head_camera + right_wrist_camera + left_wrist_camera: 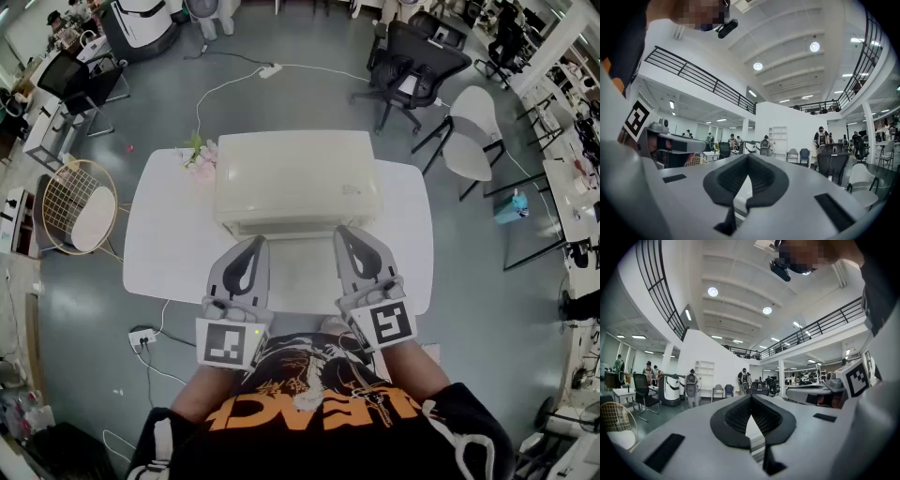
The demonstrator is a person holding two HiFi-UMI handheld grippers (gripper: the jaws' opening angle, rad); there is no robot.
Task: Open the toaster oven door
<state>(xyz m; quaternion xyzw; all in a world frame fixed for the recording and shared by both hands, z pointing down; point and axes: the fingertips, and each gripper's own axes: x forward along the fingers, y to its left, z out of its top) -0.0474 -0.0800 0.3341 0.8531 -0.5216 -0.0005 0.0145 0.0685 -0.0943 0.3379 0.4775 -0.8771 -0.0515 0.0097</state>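
Note:
A cream toaster oven stands at the middle of a white table; from above I see mostly its top, and only a thin strip of its front face toward me. My left gripper hovers just before the oven's front left, jaws shut and empty. My right gripper is at the front right, also shut on nothing. In the left gripper view the left gripper has its tips touching, as does the right gripper in the right gripper view. The door and its handle are hidden.
Pink flowers lie at the oven's back left corner. A wire chair stands left of the table, a black office chair and a white chair behind right. A power strip lies on the floor.

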